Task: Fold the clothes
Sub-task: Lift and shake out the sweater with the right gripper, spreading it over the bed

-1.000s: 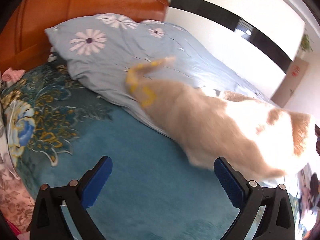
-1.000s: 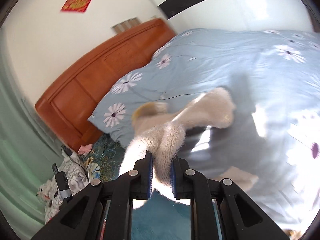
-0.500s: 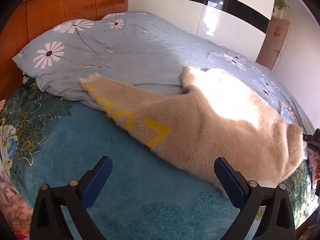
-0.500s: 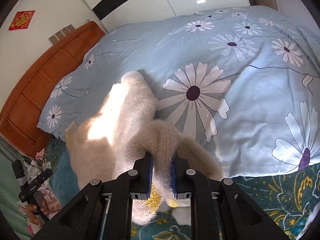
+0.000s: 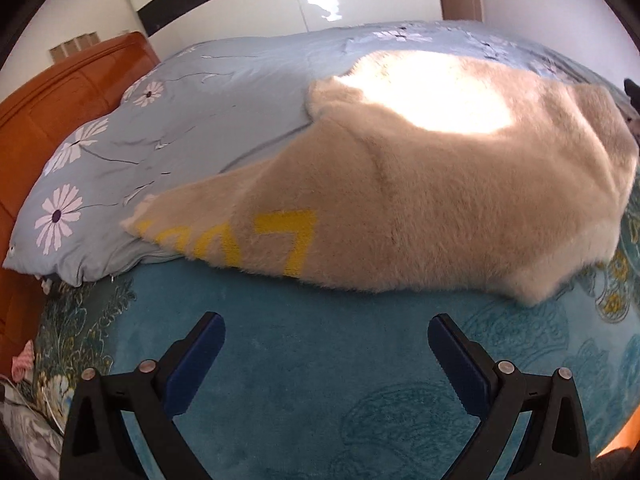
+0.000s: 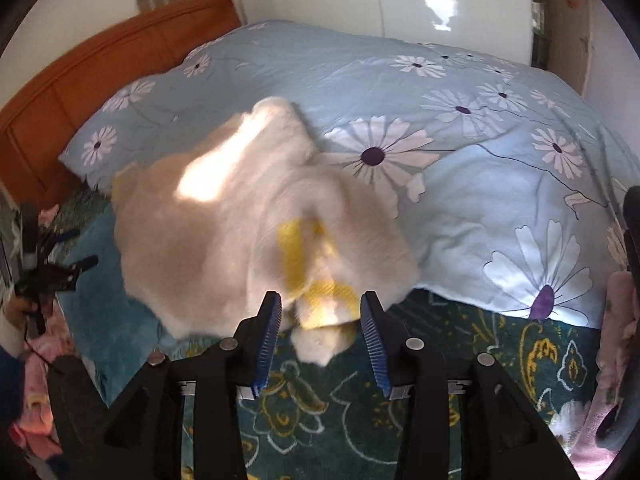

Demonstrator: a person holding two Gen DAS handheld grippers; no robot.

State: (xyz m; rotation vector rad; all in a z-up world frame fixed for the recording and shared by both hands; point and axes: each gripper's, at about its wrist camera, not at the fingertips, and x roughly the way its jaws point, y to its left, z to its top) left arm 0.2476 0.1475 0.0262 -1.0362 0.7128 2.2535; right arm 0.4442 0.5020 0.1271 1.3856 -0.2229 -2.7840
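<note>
A fluffy cream sweater (image 5: 420, 200) with yellow letters lies spread on the bed, partly on the teal blanket (image 5: 304, 368) and partly on the blue floral duvet (image 5: 208, 104). My left gripper (image 5: 326, 336) is open and empty, just in front of the sweater's near edge. In the right wrist view the sweater (image 6: 240, 216) lies bunched and blurred, its yellow-marked end between the fingers of my right gripper (image 6: 322, 312). That gripper is open and holds nothing.
An orange wooden headboard (image 6: 100, 72) stands at the back left. White wardrobe doors (image 6: 420, 4) line the far wall. Pink and patterned clothes (image 6: 36, 364) lie at the bed's left edge. The other gripper and hand (image 6: 44, 276) show at the left.
My right gripper has opened and let go of the sweater, which has dropped onto the bed. The left gripper has swung right and closer to the sweater, still open.
</note>
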